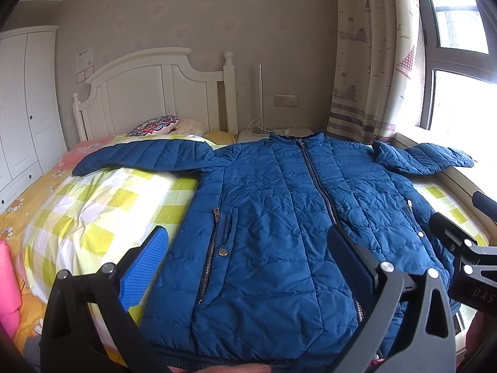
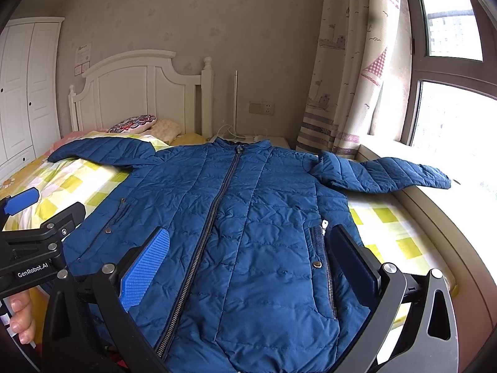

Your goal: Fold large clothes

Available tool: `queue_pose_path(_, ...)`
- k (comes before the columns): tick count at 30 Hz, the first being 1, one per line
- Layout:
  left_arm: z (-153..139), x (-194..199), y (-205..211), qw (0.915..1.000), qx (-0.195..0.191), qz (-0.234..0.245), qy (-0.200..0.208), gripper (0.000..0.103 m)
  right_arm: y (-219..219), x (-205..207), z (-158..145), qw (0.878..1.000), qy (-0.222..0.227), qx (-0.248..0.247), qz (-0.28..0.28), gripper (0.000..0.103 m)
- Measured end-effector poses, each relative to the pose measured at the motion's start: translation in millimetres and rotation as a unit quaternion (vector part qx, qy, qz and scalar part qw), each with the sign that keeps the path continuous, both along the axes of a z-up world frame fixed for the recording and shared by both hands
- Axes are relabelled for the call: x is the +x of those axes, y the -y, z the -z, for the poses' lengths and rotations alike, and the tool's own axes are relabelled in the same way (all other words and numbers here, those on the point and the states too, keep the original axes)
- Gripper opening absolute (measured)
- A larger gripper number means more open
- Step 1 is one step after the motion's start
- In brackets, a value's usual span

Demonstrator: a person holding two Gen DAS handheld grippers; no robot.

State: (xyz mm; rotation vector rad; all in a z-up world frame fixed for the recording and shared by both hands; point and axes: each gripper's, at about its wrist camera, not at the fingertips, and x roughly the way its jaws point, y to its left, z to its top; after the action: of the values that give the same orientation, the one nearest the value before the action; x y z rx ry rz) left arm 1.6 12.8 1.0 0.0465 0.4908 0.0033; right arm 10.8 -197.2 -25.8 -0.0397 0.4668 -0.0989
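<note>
A blue quilted puffer jacket [image 1: 279, 217] lies flat and zipped on the bed, front up, collar toward the headboard, both sleeves spread out sideways. It also shows in the right wrist view [image 2: 248, 217]. My left gripper [image 1: 248, 248] is open above the jacket's lower left part, near the left pocket zip. My right gripper [image 2: 251, 248] is open above the lower right part, near the right pocket zip. Neither holds anything. The right gripper's body shows at the right edge of the left wrist view [image 1: 466, 255]; the left gripper's body [image 2: 37, 242] shows at the left of the right wrist view.
The bed has a yellow-green checked cover [image 1: 99, 211] and a white headboard [image 1: 149, 93]. Pillows [image 1: 155, 126] lie at the head. A window sill [image 2: 435, 205] runs along the right under the right sleeve. A white wardrobe [image 1: 21, 108] stands at the left. A curtain [image 1: 366, 62] hangs at the back right.
</note>
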Motion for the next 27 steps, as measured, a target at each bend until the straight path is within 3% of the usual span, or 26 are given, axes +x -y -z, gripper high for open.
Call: queue_pose_path(27, 0.0, -2.2, -6.1, 0.9999, -0.008, -0.011, -0.004, 0.101, 1.3, 3.0, 4.3, 1.0, -0.013, 0.012, -0.003, 0.099)
